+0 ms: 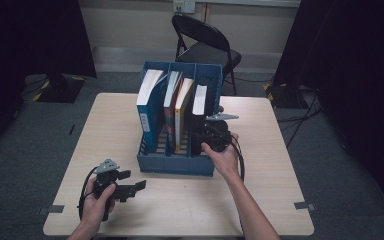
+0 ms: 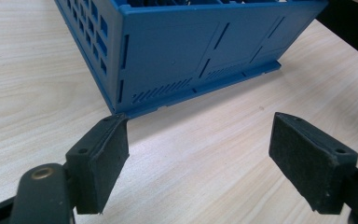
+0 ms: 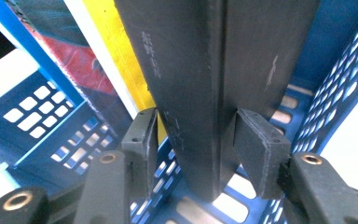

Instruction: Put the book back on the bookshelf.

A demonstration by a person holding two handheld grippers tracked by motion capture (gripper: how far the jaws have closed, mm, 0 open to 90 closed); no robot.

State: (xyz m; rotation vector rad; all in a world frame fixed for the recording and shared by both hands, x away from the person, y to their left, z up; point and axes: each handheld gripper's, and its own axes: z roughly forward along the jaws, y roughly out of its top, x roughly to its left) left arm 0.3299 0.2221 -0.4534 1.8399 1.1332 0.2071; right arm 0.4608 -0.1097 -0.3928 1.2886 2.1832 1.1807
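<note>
Four books (image 1: 150, 107) in one rack (image 1: 177, 165); two grippers (image 1: 130, 187); one table (image 1: 130, 220); one chair (image 1: 205, 45).

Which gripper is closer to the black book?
Right. The right gripper has its jaws on either side of the black book in the blue rack; the left gripper waits apart, in front of the rack.

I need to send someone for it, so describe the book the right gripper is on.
On the wooden table stands a blue file rack. The black book stands upright in its rightmost compartment, between the right gripper pads. Its neighbours have blue, red and yellow covers.
</note>
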